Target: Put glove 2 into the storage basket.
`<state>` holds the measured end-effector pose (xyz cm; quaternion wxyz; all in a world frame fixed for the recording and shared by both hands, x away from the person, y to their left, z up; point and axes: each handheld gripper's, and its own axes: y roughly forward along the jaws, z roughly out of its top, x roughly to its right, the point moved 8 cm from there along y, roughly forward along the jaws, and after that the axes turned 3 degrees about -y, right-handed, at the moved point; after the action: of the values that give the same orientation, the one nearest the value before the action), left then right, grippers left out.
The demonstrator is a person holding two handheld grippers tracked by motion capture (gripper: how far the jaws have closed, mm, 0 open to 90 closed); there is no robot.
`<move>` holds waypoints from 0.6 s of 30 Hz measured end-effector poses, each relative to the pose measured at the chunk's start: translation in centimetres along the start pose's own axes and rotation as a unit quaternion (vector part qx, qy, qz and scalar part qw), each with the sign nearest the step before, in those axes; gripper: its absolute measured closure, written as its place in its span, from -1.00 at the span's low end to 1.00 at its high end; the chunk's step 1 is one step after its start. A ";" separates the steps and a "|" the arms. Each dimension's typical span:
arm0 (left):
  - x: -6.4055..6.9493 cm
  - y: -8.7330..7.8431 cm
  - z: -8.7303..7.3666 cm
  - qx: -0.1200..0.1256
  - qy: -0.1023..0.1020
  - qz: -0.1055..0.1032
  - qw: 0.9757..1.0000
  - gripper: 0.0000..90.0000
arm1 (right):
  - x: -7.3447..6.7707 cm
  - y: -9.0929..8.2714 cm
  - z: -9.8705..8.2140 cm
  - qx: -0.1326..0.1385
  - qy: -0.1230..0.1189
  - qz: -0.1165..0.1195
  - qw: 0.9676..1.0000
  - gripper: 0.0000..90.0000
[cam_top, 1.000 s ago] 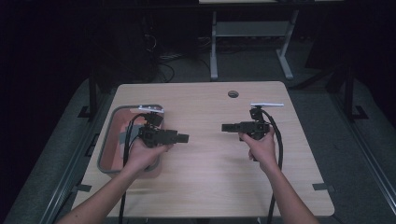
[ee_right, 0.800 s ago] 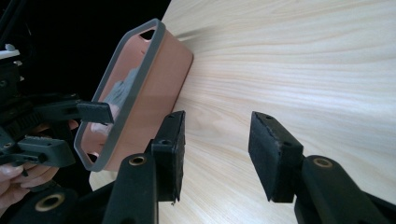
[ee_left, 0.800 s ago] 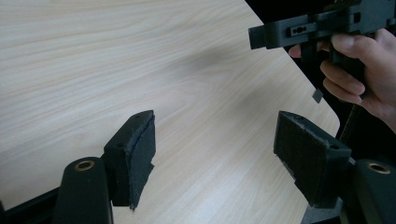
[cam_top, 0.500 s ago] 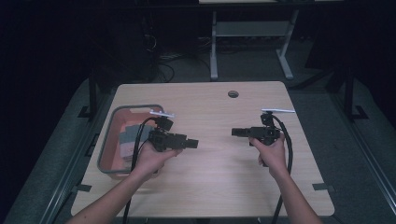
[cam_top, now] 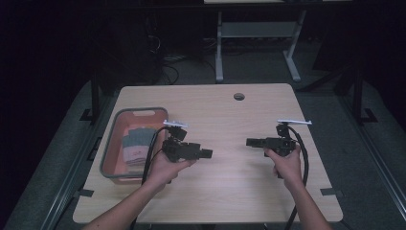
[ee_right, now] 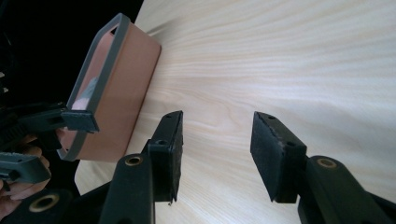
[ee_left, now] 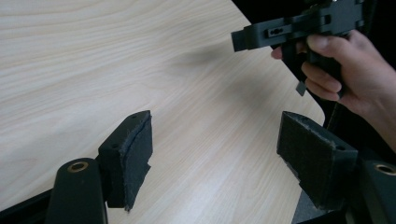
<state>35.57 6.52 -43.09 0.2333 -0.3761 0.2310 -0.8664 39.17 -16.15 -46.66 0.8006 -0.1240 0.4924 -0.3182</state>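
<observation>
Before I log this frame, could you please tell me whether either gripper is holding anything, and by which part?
Nothing is held. The left gripper and the right gripper both have open jaws with bare table between the pads.

We are looking at what seems to be a lab or test room set up for recording. A plain light-wood counter with a cable hole is standing alone on grey carpet, with the surroundings lying in darkness. Behind it, the white metal legs of another desk are showing, and loose black cables are trailing across the floor. Dark equipment stands are flanking the counter. Nothing homely is showing; everything is looking bare and functional.
</observation>
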 end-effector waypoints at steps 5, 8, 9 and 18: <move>0.3 0.7 -0.5 -0.009 0.008 -0.005 1.000 -0.41 | 0.6 -0.4 -0.5 0.003 0.004 -0.001 1.000 0.18; 0.5 1.0 -0.7 -0.009 0.013 -0.005 1.000 -0.41 | 0.8 -0.7 -0.7 0.005 0.007 -0.001 1.000 0.16; 0.5 1.1 -0.8 -0.009 0.013 -0.004 1.000 -0.41 | 0.9 -0.8 -0.7 0.007 0.007 0.001 1.000 0.16; 1.1 2.3 -2.0 -0.012 0.013 -0.017 1.000 -0.42 | 1.6 -1.0 -1.8 0.004 0.009 0.002 1.000 0.14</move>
<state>33.87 4.51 -45.05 0.2105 -0.3715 0.2382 -0.8723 37.69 -17.67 -48.17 0.7974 -0.1170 0.4982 -0.3198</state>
